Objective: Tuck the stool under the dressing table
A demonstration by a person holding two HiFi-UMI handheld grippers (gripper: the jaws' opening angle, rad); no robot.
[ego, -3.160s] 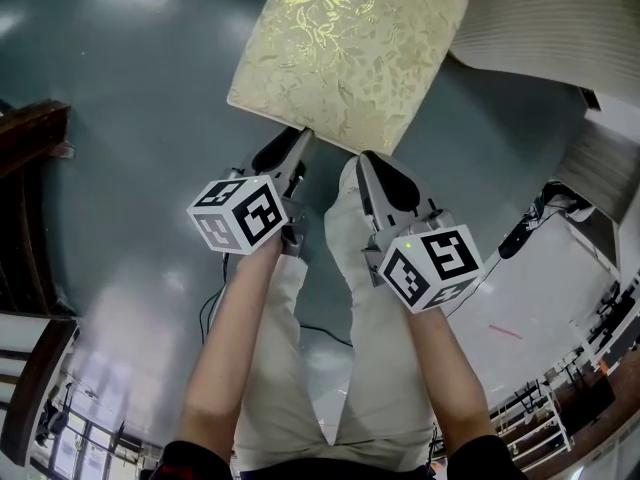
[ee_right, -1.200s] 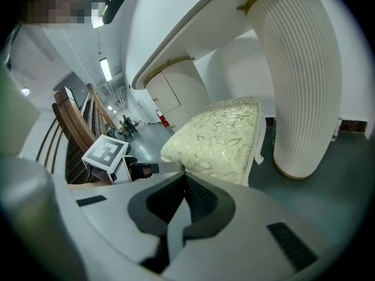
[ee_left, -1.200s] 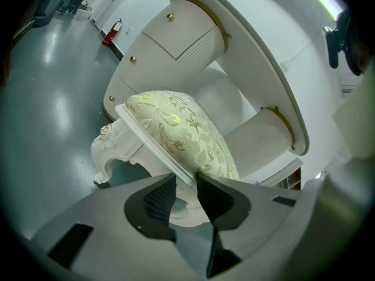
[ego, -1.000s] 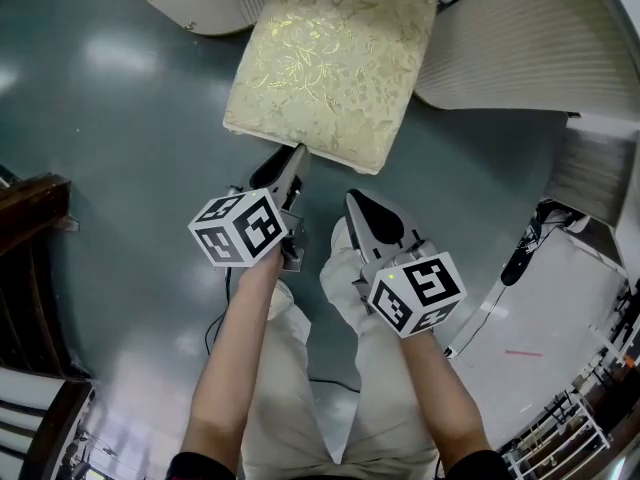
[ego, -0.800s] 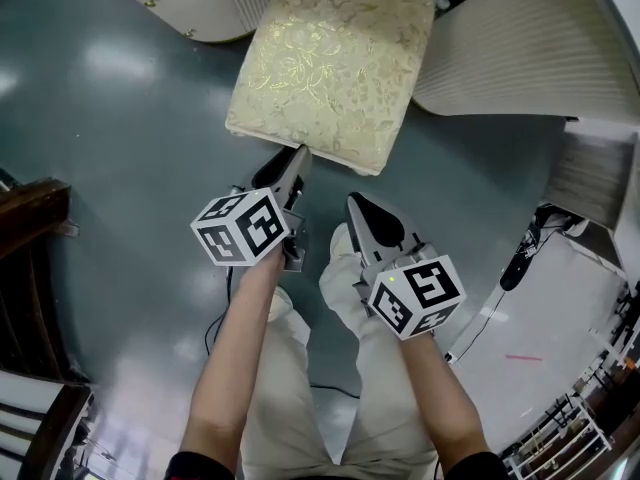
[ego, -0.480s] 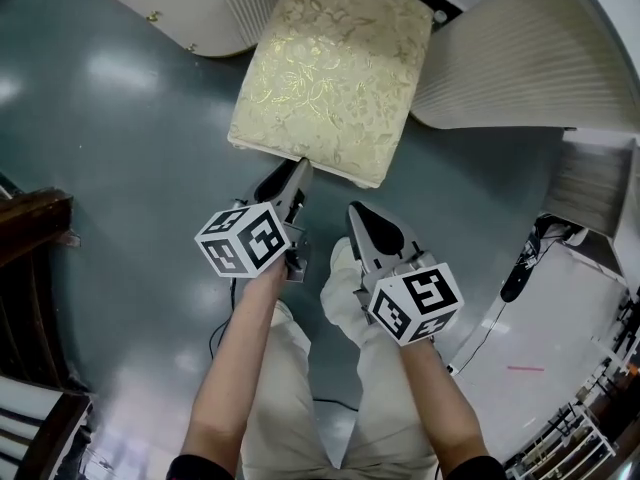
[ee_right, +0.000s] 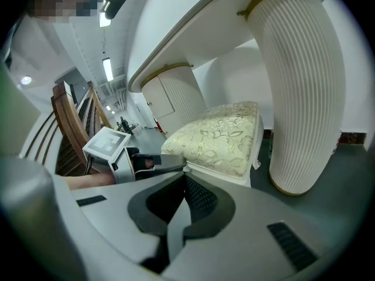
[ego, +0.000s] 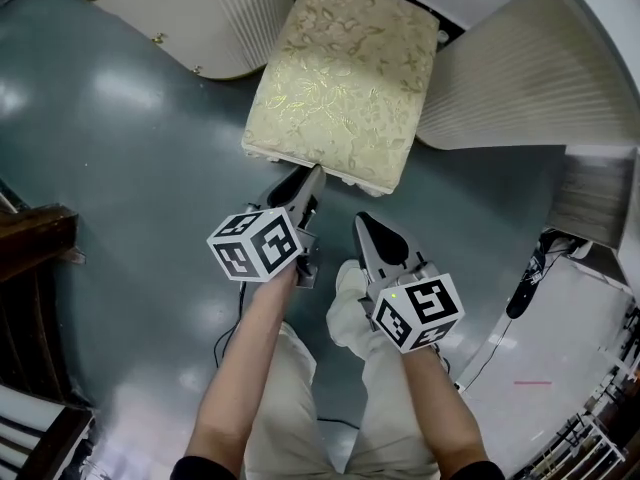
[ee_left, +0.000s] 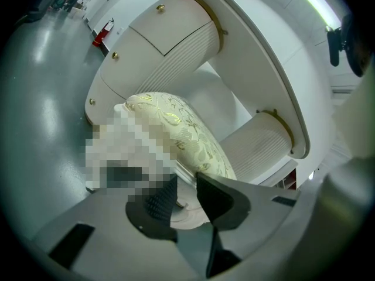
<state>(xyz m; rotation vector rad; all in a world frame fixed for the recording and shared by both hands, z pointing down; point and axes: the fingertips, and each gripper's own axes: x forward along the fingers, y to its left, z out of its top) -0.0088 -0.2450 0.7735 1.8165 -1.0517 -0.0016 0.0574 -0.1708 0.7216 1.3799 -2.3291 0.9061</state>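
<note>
The stool (ego: 345, 83), with a cream and gold floral cushion, stands on the grey floor with its far end between the dressing table's two ribbed white pedestals (ego: 520, 78). My left gripper (ego: 312, 176) is at the stool's near edge. In the left gripper view its jaws (ee_left: 184, 183) close on the stool's white frame (ee_left: 187, 206) just under the cushion (ee_left: 176, 127). My right gripper (ego: 362, 220) is shut and empty, a little short of the stool's near edge. The right gripper view shows the stool (ee_right: 220, 136) beside the right pedestal (ee_right: 304, 86), under the tabletop (ee_right: 193, 40).
The left pedestal (ego: 200, 8) has small gold knobs. A dark wooden chair (ego: 30, 248) stands at the left. A black device with a cable (ego: 525, 268) lies on the floor at the right. The person's legs (ego: 350, 318) are below the grippers.
The stool has slid further in between the pedestals. Both grippers have followed it forward, the left staying at its near edge, the right still shut.
</note>
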